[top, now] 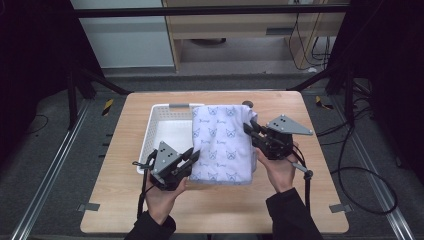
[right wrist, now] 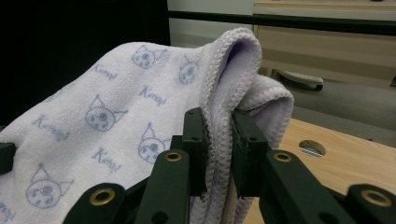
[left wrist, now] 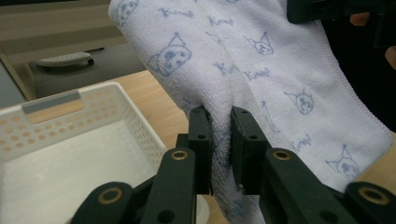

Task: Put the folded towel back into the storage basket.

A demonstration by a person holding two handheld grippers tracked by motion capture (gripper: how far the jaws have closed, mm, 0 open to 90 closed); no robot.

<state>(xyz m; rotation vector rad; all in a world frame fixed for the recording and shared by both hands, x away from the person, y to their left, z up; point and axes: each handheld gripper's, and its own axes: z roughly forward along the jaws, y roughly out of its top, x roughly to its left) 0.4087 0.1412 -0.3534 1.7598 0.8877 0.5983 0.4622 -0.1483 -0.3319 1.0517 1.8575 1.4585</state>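
A folded white towel (top: 223, 144) printed with blue cat faces hangs stretched between my two grippers above the table. My left gripper (top: 193, 155) is shut on its near left edge, and the left gripper view has the cloth (left wrist: 261, 70) pinched between the black jaws (left wrist: 220, 140). At the towel's right edge my right gripper (top: 248, 127) is shut on a thick folded hem (right wrist: 219, 121). A white perforated basket (top: 161, 131) lies on the table under and to the left of the towel, its bare floor (left wrist: 70, 163) in the left gripper view.
The wooden table (top: 125, 200) has a round cable hole (right wrist: 312, 148) near its far right edge. Black frame legs and cables stand on the grey floor around it. A cabinet (top: 240, 30) stands behind.
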